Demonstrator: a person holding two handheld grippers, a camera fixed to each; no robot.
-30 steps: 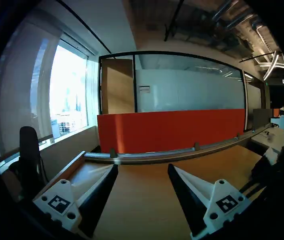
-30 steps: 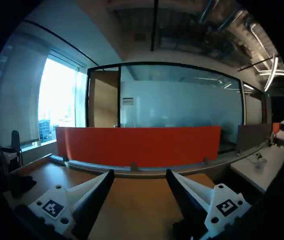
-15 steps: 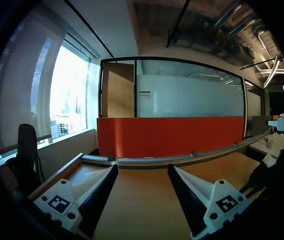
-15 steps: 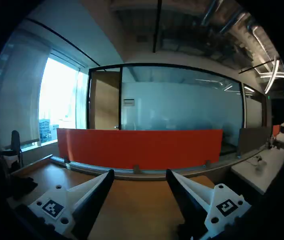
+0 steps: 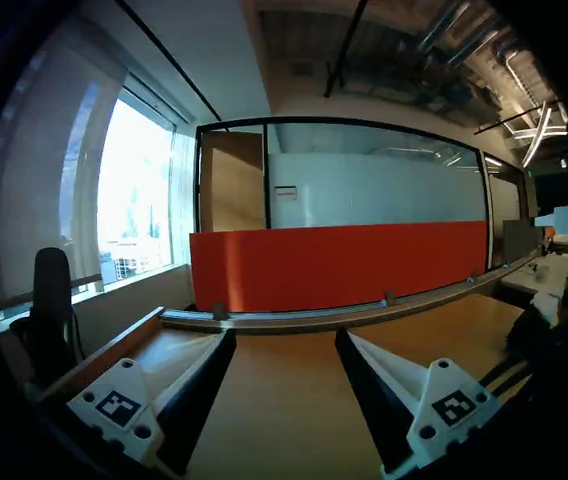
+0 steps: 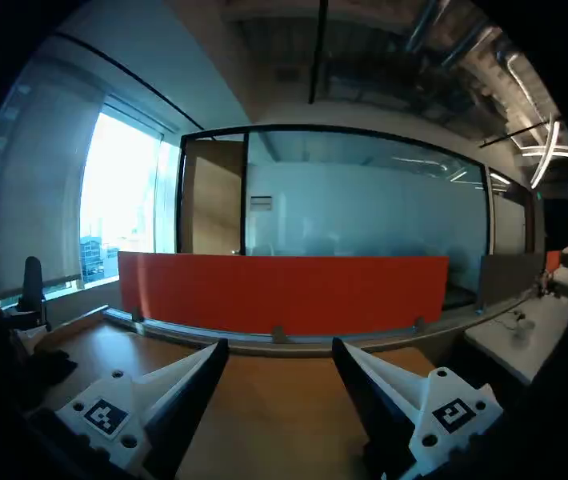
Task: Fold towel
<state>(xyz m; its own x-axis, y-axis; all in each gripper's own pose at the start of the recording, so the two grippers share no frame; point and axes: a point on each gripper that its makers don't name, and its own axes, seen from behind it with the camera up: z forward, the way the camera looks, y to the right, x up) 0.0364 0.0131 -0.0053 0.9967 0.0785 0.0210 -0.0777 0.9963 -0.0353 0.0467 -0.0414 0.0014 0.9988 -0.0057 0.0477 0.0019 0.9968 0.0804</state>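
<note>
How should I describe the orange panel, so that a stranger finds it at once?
Begin at the wooden desk ahead of the open left gripper. Along its far edge stands the orange panel, a long low screen before the frosted glass wall. Only it is vividly coloured; the door behind is plain brown wood.

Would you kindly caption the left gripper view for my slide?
Open left gripper above a wooden desk, facing an orange divider.

Smooth wooden desk, matt
</note>
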